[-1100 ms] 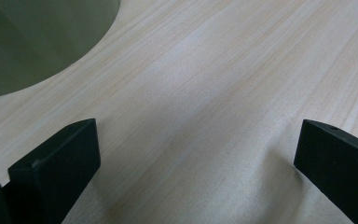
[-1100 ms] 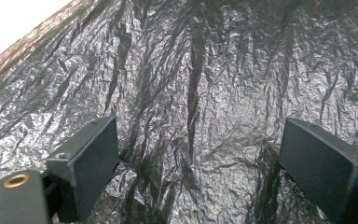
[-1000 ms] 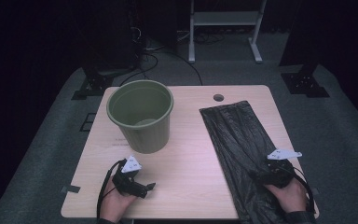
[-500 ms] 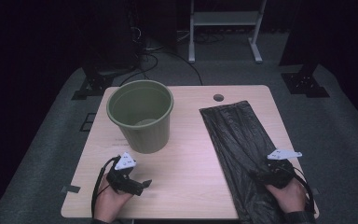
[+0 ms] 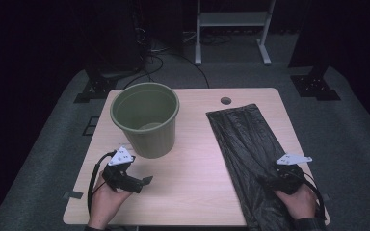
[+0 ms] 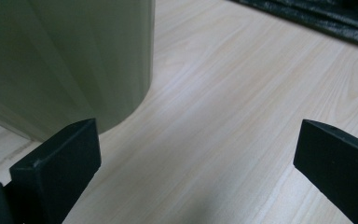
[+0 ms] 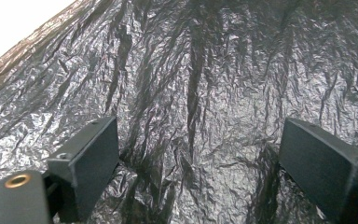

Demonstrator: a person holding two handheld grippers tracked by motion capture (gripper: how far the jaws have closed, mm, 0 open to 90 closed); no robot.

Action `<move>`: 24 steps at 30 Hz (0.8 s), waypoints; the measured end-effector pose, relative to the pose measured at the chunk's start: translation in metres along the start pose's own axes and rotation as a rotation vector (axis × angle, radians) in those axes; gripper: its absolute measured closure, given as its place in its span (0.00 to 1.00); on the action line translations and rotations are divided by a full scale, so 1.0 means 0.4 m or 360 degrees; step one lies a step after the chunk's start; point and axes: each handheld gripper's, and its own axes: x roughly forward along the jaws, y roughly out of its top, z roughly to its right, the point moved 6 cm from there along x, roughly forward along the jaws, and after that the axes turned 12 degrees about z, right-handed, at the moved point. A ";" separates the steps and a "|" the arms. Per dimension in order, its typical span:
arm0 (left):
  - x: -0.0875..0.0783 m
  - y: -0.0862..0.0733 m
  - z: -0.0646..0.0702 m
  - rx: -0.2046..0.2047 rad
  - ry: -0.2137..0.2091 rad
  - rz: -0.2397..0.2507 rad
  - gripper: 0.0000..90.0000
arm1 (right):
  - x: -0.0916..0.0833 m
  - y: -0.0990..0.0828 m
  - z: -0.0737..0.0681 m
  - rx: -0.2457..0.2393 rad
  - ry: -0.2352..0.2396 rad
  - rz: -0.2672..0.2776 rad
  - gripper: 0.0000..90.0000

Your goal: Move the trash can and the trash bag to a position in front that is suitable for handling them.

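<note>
A black bin bag (image 5: 245,144) lies flat along the surface's right edge, not yet lifted. An empty green bin (image 5: 145,118) stands upright near the far left corner, unlined. The right gripper (image 7: 196,163) hovers over the bag, jaws apart; the left gripper (image 6: 191,154), jaws apart, sits beside the bin.

A dim lab or recording studio: black surroundings, grey carpet (image 5: 53,159), cables (image 5: 168,55) on the floor, a white stand (image 5: 231,21) and dark stand feet (image 5: 315,84) around one lit counter (image 5: 192,159).
</note>
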 end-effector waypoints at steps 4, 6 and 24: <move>-0.017 0.024 -0.008 -0.0002 0.0007 0.0024 0.00 | 0.000 0.000 0.000 0.0000 0.0001 0.0000 0.13; -0.027 0.039 -0.012 -0.0008 0.0016 0.0050 0.00 | 0.000 0.000 0.000 0.0000 0.0001 -0.0001 0.13; -0.084 0.147 -0.030 -0.0004 0.0046 0.0055 0.00 | 0.000 0.000 0.000 -0.0002 0.0001 -0.0001 0.13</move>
